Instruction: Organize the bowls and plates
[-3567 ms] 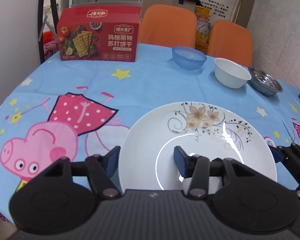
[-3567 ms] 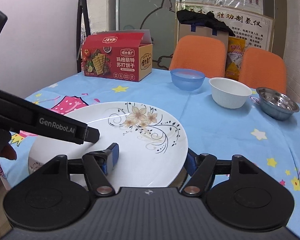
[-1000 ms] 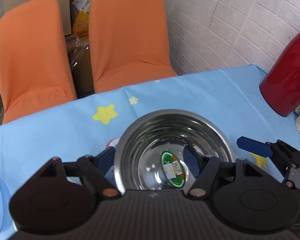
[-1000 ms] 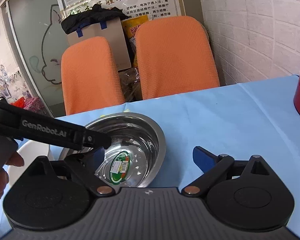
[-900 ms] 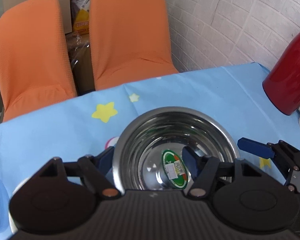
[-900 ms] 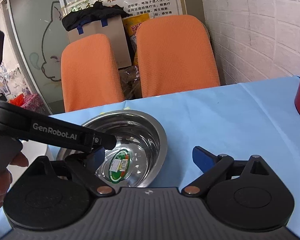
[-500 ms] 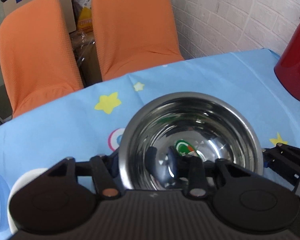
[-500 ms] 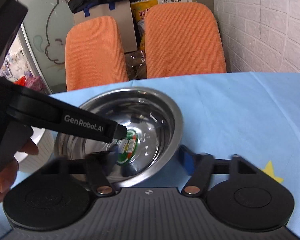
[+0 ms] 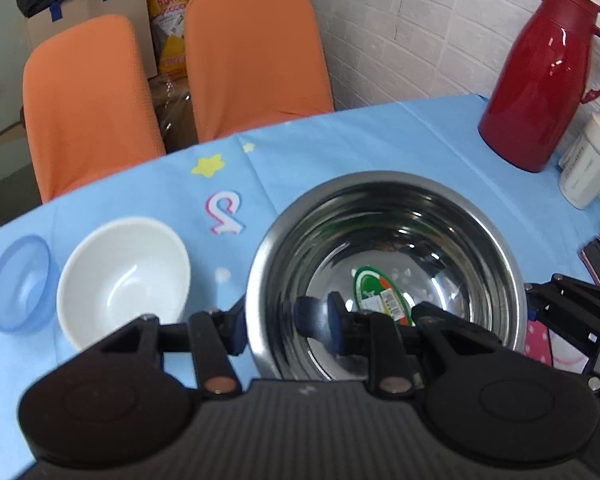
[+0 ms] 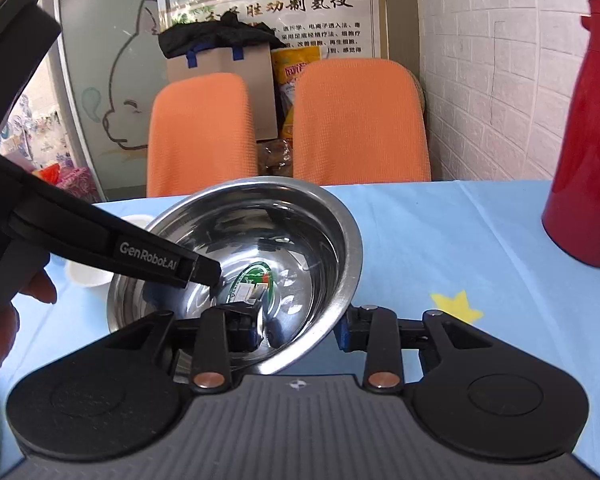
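"GenRobot.AI" left gripper (image 10: 216,270), right gripper (image 10: 300,330), clamping steel bowl (image 10: 300,220)

White painted brick wall (image 9: 420,32) on right. Two orange fabric-covered chairs (image 9: 256,48) at far edge of table w/ light blue star-print cloth (image 9: 340,148). Frosted glass panel w/ cartoon outline (image 10: 112,92) behind; bright, even light.

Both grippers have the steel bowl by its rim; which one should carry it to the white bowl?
Left, probably. The left gripper clamps the steel bowl on the rim nearest the white bowl; the right gripper holds the far side.
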`<state>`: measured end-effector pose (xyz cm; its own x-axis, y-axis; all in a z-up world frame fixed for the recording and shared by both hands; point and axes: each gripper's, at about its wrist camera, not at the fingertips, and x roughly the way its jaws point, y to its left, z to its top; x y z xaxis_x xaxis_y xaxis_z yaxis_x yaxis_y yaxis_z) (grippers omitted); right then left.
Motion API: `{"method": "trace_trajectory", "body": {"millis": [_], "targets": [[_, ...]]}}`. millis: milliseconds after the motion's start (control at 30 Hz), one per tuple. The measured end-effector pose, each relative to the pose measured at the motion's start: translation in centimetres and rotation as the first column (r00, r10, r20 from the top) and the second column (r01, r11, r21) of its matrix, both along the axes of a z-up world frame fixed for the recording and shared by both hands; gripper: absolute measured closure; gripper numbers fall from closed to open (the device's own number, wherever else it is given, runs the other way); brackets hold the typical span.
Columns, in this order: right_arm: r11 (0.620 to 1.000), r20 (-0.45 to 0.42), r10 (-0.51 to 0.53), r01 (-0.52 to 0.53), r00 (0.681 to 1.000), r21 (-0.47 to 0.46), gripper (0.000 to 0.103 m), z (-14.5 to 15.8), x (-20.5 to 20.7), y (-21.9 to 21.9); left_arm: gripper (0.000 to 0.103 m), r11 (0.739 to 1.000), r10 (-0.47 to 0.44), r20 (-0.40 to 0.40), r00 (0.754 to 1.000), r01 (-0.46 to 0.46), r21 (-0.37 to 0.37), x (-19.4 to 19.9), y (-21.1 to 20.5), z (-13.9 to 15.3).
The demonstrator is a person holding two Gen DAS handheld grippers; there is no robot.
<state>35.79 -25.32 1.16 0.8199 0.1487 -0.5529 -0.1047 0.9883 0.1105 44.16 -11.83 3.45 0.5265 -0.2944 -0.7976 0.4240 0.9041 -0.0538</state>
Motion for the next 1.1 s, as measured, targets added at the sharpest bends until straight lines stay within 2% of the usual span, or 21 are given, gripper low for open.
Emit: {"method": "trace_trajectory", "body": {"millis": [233,400,533,633,700,967,1000,1033,1067,1100], "targets": [[0.998,-0.032,0.060,-0.060,0.998,0.014,0.039,-1.8,-8.5,3.4,0.080,0.999,-0.004,-0.049,0.999,0.006,0.047,-8.8,3.5,-2.4],[0.996,-0.067,0.086,-0.084,0.994,0.033,0.037,-3.2,-13.0,5.5,0.080,0.998,-0.020,-0.067,0.998,0.024,0.057,-12.6,5.4,-3.5],[0.995,-0.075,0.102,-0.101,0.992,0.015,0.030,-3.4,-14.4,6.7,0.080,0.998,-0.003,-0.052,0.999,0.006,0.058,-13.3,6.0,-3.5],[0.993,-0.078,0.115,-0.115,0.990,-0.003,0.029,-3.5,-14.7,7.2,0.080,1.000,-0.006,-0.060,0.998,0.008,0.031,-13.9,6.4,-3.5],[0.993,-0.077,0.114,-0.114,0.990,0.004,0.029,-3.6,-15.3,6.9,0.080,0.999,-0.023,-0.057,0.998,0.024,0.025,-13.9,6.0,-3.6],[0.994,-0.104,0.100,-0.095,0.990,0.050,0.018,-4.8,-15.1,6.1,0.078,0.999,-0.018,-0.044,0.999,0.020,0.050,-13.5,5.1,-5.0],[0.993,-0.097,0.106,-0.101,0.990,0.060,0.016,-4.9,-15.3,6.0,0.076,0.999,-0.011,-0.035,0.999,0.013,0.051,-13.6,5.2,-4.9],[0.992,-0.097,0.110,-0.103,0.989,0.072,0.014,-4.9,-15.3,5.9,0.057,0.999,-0.001,-0.020,1.000,0.002,0.053,-13.6,5.4,-4.8],[0.991,-0.099,0.113,-0.104,0.989,0.086,0.014,-5.0,-15.2,5.8,0.025,0.999,0.014,-0.003,1.000,-0.014,0.053,-13.7,5.7,-4.5],[0.989,-0.100,0.114,-0.102,0.988,0.111,0.013,-4.9,-15.2,5.4,0.015,0.999,0.032,0.021,0.999,-0.033,0.038,-13.9,6.1,-3.9]]}}
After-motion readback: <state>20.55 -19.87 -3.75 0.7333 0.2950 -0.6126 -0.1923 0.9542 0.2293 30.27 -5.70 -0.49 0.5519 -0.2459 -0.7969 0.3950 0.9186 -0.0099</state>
